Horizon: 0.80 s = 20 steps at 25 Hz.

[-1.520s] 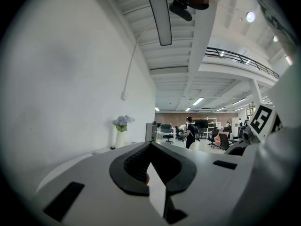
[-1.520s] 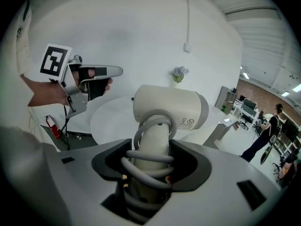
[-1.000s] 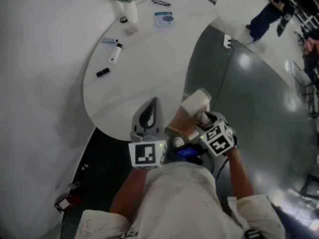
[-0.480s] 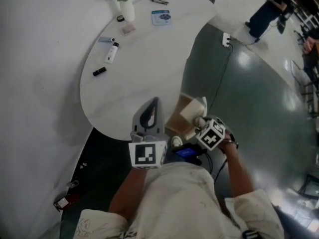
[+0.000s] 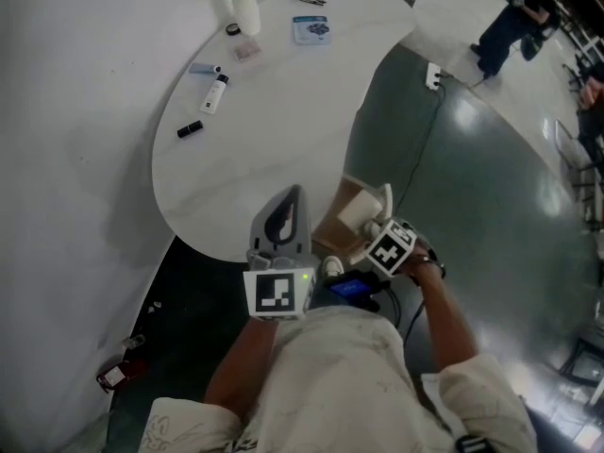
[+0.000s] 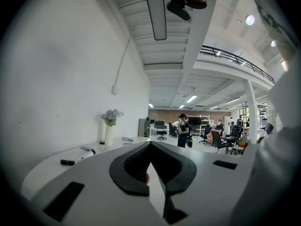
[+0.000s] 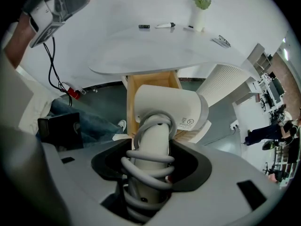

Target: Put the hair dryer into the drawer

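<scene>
The dryer (image 7: 164, 109) hangs head-down over the open drawer (image 7: 130, 86), not yet inside it as far as the right gripper view shows. The right gripper (image 7: 153, 161) clamps its handle, jaws wide around it, with the cord (image 7: 146, 171) wound in loops round the same handle (so nothing trails loose). The left gripper (image 6: 150, 147) is held level in front of the person, jaws together and empty, out over the table (image 6: 94, 159).

The step in hand, I judge, is the lowering: the dryer is carried and lined up, and what remains is to sink it into the wooden box and let go. The next move calls for a straight descent until the head rests on the drawer floor, then a release and a clean lift away.

Room is tight. The dryer's head looks nearly as broad as the drawer between its side walls, so it may need turning to lie along the drawer. The table's edge overhangs the drawer's far end, which leaves only the near part free from above. A ribbed base (image 7: 225, 79) stands to one side, the person's leg (image 7: 80, 114) to the other.
</scene>
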{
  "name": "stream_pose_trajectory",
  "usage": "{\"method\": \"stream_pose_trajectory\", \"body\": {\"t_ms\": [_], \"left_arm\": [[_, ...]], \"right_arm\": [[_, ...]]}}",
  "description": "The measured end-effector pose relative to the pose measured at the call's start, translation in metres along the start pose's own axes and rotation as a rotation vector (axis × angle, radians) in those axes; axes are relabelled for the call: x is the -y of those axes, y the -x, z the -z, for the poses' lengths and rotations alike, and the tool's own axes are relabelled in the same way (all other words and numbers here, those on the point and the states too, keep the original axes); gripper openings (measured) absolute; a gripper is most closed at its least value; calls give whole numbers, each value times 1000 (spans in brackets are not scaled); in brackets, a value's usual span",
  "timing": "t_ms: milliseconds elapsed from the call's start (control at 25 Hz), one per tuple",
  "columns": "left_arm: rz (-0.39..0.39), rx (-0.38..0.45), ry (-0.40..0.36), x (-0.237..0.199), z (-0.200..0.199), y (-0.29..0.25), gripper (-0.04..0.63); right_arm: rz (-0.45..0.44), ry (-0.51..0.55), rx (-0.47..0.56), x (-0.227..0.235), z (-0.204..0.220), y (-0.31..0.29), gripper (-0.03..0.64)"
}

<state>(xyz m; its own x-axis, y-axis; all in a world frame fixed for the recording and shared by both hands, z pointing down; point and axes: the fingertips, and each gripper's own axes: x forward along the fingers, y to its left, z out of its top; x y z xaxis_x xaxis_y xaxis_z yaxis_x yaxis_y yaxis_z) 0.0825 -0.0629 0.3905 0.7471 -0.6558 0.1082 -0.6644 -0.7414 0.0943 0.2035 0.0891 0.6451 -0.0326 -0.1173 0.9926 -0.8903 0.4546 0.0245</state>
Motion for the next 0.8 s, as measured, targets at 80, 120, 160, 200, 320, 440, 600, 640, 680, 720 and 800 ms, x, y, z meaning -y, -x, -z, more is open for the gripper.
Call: {"method": "stream_pose_trajectory", "body": {"t_ms": [80,120,160,200,320,440,600,640,680,720,800], "left_arm": [[-8,1,-3,-1,0,2,2],[-11,1,-6,-2,0,2,2],[-14,1,-8,-3,0,3,2],[-18,2,-9,-3,-1,3,2],[-28,3,-5,-3,-2,5,2],[-37,4,-7,-6,-3,8,2],[-62,6,5,-15,-2,10,2],[-68,6,7,-16,-2,12,2],[-74,5,9,-18,-1,13,2],[-79,3,11,-19,-1,14,2],[-89,1,12,-21,0,16,2]], "right_arm": [[-4,6,-41,1,-1,-4,256],[-9,6,-62,1,-1,-7,256],[-17,5,-81,1,-3,-9,256],[-24,4,-99,2,-4,-12,256],[-24,20,-136,4,-8,-18,256],[-34,45,-133,2,-19,-24,256],[-52,93,-151,-2,-33,-36,256],[-46,107,-159,-2,-36,-39,256],[-43,120,-167,-2,-37,-41,256],[-44,132,-172,-4,-39,-44,256],[-58,147,-172,-7,-44,-51,256]]}}
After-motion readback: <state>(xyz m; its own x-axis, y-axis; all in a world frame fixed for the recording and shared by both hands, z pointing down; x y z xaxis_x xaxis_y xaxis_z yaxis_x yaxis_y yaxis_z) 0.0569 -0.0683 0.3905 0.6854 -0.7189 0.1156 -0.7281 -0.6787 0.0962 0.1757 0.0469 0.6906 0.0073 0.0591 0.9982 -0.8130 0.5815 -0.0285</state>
